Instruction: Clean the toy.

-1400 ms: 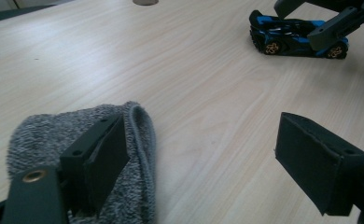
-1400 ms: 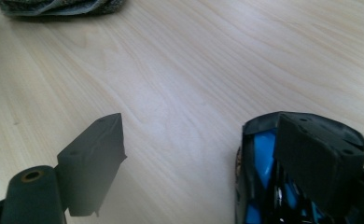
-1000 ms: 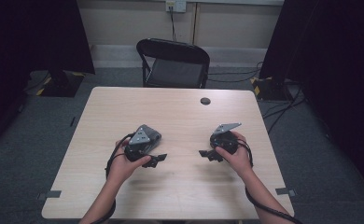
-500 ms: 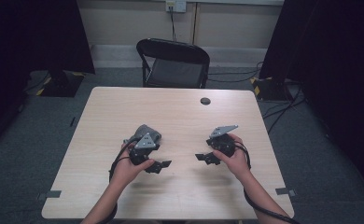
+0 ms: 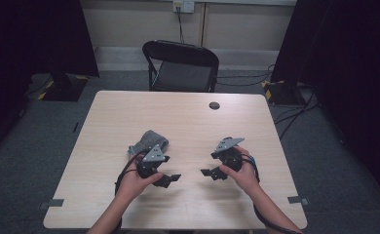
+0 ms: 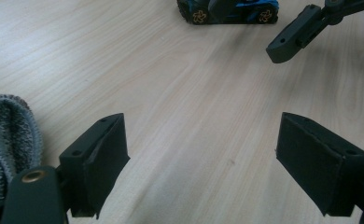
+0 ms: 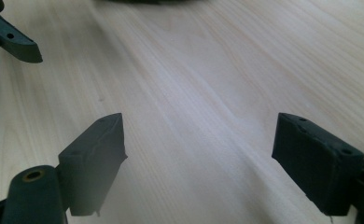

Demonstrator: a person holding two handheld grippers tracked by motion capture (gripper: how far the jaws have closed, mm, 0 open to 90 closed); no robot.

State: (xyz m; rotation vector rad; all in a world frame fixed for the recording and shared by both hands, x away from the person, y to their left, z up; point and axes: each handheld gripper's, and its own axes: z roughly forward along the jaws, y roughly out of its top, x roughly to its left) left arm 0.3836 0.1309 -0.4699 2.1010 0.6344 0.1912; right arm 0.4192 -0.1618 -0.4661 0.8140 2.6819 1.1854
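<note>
While facing inward, left hand-held gripper (image 5: 171, 179), right hand-held gripper (image 5: 208, 172), jaws apart

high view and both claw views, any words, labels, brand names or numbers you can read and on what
None can be read. The blue toy car shows gold wheel patterns, no letters. The grey knitted sock and the wooden table bear no print. The wall outlet is too small to read.
</note>
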